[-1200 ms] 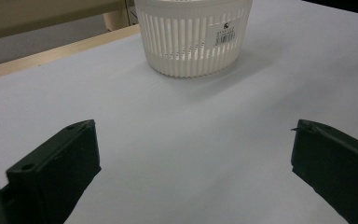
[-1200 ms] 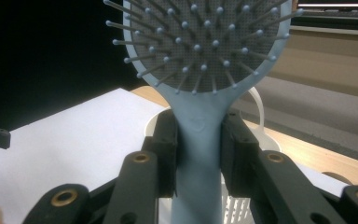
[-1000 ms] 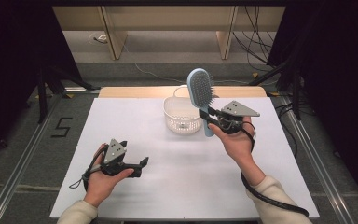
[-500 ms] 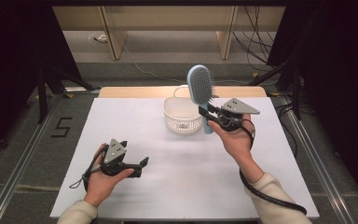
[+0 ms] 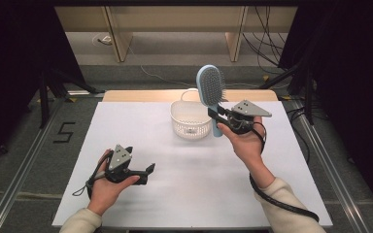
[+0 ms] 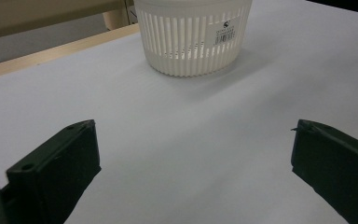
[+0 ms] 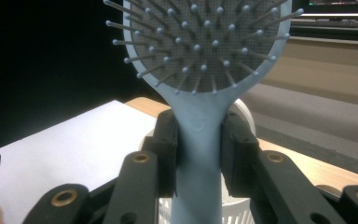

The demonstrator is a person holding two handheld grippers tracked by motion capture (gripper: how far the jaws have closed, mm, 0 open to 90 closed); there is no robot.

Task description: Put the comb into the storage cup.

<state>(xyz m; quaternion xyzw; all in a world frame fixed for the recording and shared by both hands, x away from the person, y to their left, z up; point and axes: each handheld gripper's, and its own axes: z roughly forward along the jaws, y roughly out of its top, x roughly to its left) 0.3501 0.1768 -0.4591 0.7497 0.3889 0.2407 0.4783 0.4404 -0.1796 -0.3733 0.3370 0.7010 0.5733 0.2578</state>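
Right gripper [image 5: 217, 115] jaws clamped on handle of light blue hairbrush [image 5: 210, 87]; brush held upright, bristled head at 12 o'clock above jaws, bristles turned toward gripper camera. White slatted basket [image 5: 190, 119] seen just beside brush handle, at 9 o'clock of it, on white table [image 5: 175, 194]. Left gripper [image 5: 148, 171] held low over table at 7 o'clock of basket, well apart from it; jaws wide apart, nothing between them.
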